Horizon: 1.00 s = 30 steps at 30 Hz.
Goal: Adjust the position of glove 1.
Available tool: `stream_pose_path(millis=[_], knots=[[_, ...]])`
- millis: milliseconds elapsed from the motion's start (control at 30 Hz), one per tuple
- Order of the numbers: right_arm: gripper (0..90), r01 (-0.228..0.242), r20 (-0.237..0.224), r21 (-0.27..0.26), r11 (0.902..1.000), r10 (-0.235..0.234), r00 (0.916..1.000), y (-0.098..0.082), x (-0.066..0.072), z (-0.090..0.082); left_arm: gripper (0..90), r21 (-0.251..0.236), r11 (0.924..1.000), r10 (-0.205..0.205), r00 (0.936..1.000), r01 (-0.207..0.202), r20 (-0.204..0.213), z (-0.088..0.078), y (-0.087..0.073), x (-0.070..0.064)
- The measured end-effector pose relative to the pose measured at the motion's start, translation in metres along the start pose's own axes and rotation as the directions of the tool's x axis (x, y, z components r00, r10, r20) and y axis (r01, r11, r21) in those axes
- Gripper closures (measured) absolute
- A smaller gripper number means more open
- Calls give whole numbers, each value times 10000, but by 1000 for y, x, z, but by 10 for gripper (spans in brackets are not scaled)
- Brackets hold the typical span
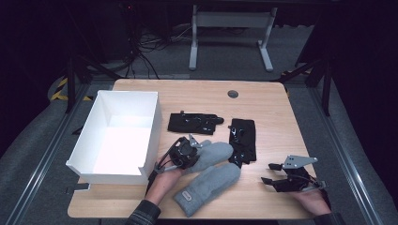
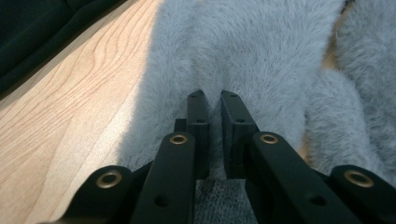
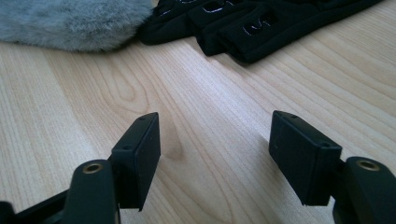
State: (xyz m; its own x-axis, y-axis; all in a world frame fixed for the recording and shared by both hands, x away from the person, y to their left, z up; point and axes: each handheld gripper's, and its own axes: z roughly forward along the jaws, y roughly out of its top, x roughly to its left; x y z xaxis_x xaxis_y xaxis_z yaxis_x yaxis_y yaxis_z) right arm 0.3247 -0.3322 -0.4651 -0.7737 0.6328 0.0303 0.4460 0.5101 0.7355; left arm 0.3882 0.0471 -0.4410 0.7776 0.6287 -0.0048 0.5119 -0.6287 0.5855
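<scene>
The wooden table (image 1: 263, 101) carries a white box (image 1: 119, 136) at its left, two black gloves, and two grey fluffy mittens near the front edge. One black glove (image 1: 193, 123) lies just right of the box, the other black glove (image 1: 243, 140) further right, its end touching the upper mitten.

The upper mitten (image 1: 213, 153) lies between the box and that second glove, overlapping the lower mitten (image 1: 209, 187), which points toward the person. It looks light, soft and floppy, so it would likely sag and fold once lifted. The fur gives easily, so a pinch deep into a fold of the fabric near the cuff end should hold better than a nip at the fluff.

The left claw (image 1: 191, 146) sits on the upper mitten's left end, and in the left gripper view its jaws are drawn nearly together with a ridge of grey fur (image 2: 261, 56) pinched between them, so it has hold of the mitten.

The right claw (image 1: 274, 174) rests at the table's right front, well apart from the mittens, jaws spread wide over bare wood and holding nothing.
</scene>
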Motion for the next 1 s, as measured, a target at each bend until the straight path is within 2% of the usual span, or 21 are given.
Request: stream_pose_path(millis=[133, 233, 333, 367, 400, 467, 533, 567, 633, 700, 900, 1000], knots=[[348, 29, -7, 13, 10000, -29, 10000, 0, 0, 0, 861, -193, 9981, -577, 9981, 581, 219, -10, 3, 3], [366, 75, 58, 46, 10000, -75, 10000, 0, 0, 0, 864, -416, 9957, -808, 9961, 823, 350, -19, 5, 3], [471, 113, -38, 245, 9996, -112, 9999, 4, 2, -1, 865, -614, 9925, -1032, 9938, 1057, 414, -28, 6, 1], [540, 98, -366, 160, 9998, -92, 9993, 7, 4, -3, 866, -648, 9912, -1123, 9925, 1152, 475, -30, 7, 1], [577, 133, -499, 60, 9999, -130, 9987, 8, 6, -4, 866, -714, 9889, -1260, 9903, 1300, 578, -34, 7, 0], [711, 392, -869, -200, 9990, -408, 9954, 16, 15, -5, 867, -759, 9862, -1419, 9875, 1470, 681, -41, 7, -1], [822, 508, -1697, -651, 9966, -612, 9836, 25, 26, -4, 867, -821, 9832, -1572, 9848, 1630, 737, -46, 6, -2], [822, 508, -1697, -651, 9966, -612, 9836, 25, 26, -4, 867, -821, 9832, -1572, 9848, 1630, 737, -46, 6, -2], [885, 613, -2418, -785, 9950, -787, 9671, 33, 36, 1, 867, -864, 9805, -1698, 9823, 1765, 792, -50, 5, -2], [900, 925, -3003, -826, 9923, -1133, 9471, 42, 49, 11, 867, -902, 9778, -1816, 9797, 1891, 854, -52, 4, -2], [900, 1994, -3859, -584, 9782, -2063, 8992, 61, 86, 45, 867, -962, 9740, -1957, 9757, 2051, 986, -62, 2, -6], [900, 2324, -3988, -392, 9718, -2285, 8881, 67, 96, 58, 867, -971, 9741, -1942, 9753, 2044, 1052, -68, 0, -11]])
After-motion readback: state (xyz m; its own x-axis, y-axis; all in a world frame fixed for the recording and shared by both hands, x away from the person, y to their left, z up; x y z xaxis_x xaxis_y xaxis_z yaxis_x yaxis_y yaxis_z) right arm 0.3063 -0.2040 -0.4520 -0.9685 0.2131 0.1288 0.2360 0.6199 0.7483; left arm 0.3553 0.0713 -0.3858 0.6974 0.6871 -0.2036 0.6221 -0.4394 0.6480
